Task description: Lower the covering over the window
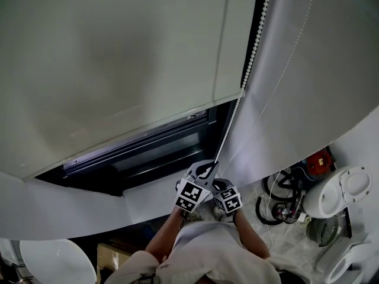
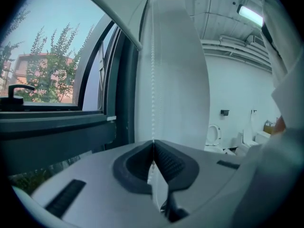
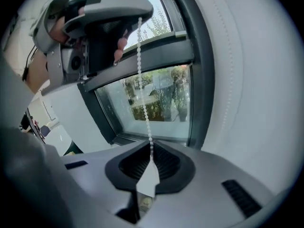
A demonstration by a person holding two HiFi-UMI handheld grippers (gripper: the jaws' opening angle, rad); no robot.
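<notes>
- Your two grippers meet at the foot of the head view. The left gripper point(image 1: 207, 169) and the right gripper point(image 1: 219, 187) sit just beside each other, both on the thin white bead chain point(image 1: 251, 46). The chain hangs along the right edge of the pale, smooth-fabric roller blind point(image 1: 118, 58).
- The blind hangs part-way down the dark-framed window point(image 1: 154, 155). Its slim bottom rail point(image 1: 142, 126) lies above a band of bare glass, so by the look of it the lowering is begun but not finished.
- The left gripper's black ribbed fingers point(image 2: 170, 163) are pinched together on the chain, which rises straight out of them toward the top of the blind.
- The right gripper's fingers point(image 3: 167, 164) are drawn narrow, with the chain nipped at their tips. From there the beads run up to the left gripper, seen above with the chain in its grasp.
- The relation that counts is the chain's long axis. It runs up and away from both sets of fingers, in a straight line toward the roll overhead. Your left hand is the upper one on the chain, nearer the blind.
- Judged from this, the next pull needs to travel down along that line, not sideways. A slanted tug could let the beads slip out of the fingers.
</notes>
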